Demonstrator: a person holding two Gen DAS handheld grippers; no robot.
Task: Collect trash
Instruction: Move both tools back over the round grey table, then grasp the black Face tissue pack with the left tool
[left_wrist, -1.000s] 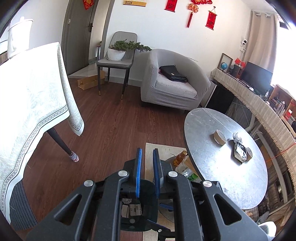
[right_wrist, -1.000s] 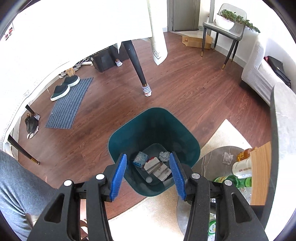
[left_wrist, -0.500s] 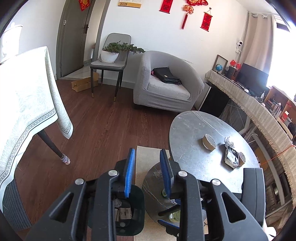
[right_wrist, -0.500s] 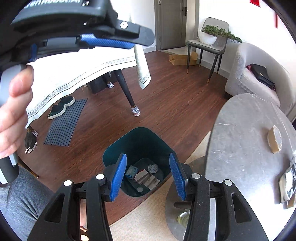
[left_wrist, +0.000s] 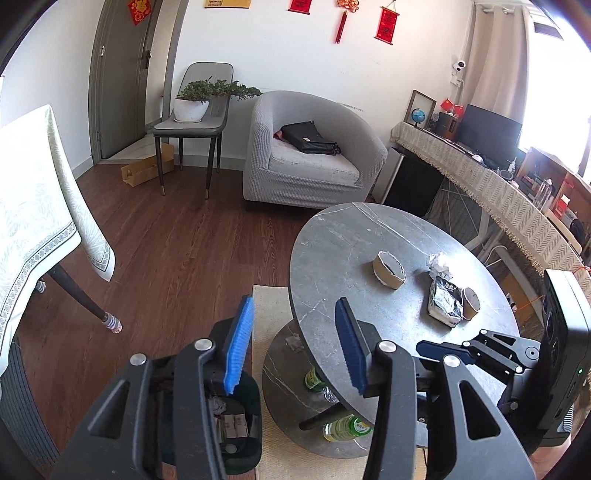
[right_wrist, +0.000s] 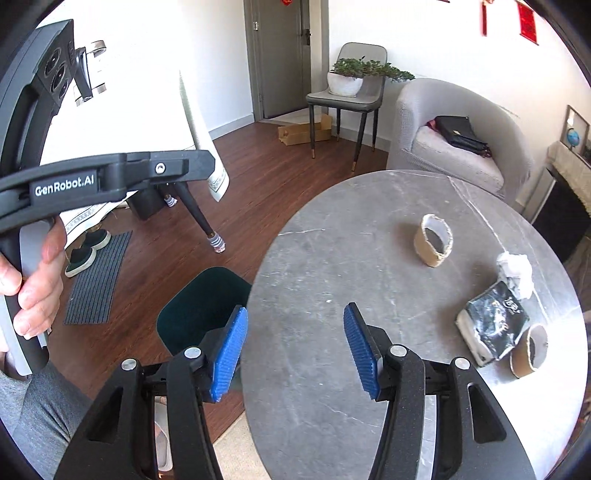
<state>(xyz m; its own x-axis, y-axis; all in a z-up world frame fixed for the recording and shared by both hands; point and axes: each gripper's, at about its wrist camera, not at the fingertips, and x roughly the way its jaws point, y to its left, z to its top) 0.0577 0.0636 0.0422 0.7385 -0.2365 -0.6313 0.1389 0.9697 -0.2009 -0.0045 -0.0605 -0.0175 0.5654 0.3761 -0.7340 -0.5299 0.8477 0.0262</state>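
On the round grey table (left_wrist: 343, 236) (right_wrist: 332, 258) lie a wide cardboard roll (left_wrist: 388, 268) (right_wrist: 436, 240), a crumpled white paper (left_wrist: 439, 263) (right_wrist: 515, 271), a black-and-silver wrapper (left_wrist: 445, 301) (right_wrist: 491, 323) and a small cardboard roll (left_wrist: 471, 303) (right_wrist: 529, 350). A dark green bin (left_wrist: 242, 424) (right_wrist: 199, 306) with scraps inside stands on the floor left of the table. My left gripper (left_wrist: 291, 347) is open and empty above the table's near-left edge. My right gripper (right_wrist: 295, 354) is open and empty over the table's near side.
A lower shelf under the table holds bottles (left_wrist: 345, 428). A cloth-covered table (left_wrist: 33, 206) with dark legs stands left. A grey armchair (left_wrist: 310, 155) with a black bag and a chair with a plant (left_wrist: 195, 110) stand at the back. A beige rug (left_wrist: 273, 306) lies under the table.
Both grippers have risen and swung right from above the bin toward the round table. My left gripper's jaws have opened wide. The right gripper stayed open.
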